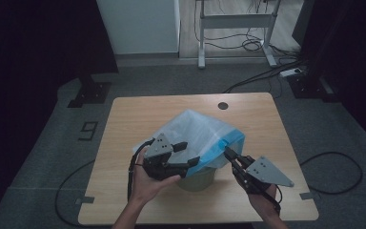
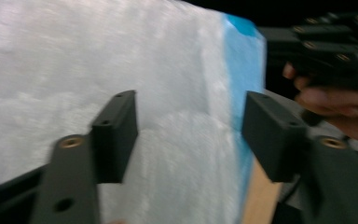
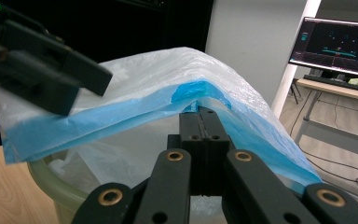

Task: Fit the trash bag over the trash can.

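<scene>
A white translucent plastic bag with a blue band along its mouth is draped over a small pale green bin near the table's front. My right gripper is shut on the blue band, its jaws pinched together at the fold. My left gripper stands open against the bag's left side. In the left gripper view its jaws are spread wide with the white plastic right in front of them, not pinched. The bin's rim shows under the bag.
The wooden table has a round cable hole at its back edge. Behind it on the floor stand a desk frame and loose cables. A lit monitor sits off to one side.
</scene>
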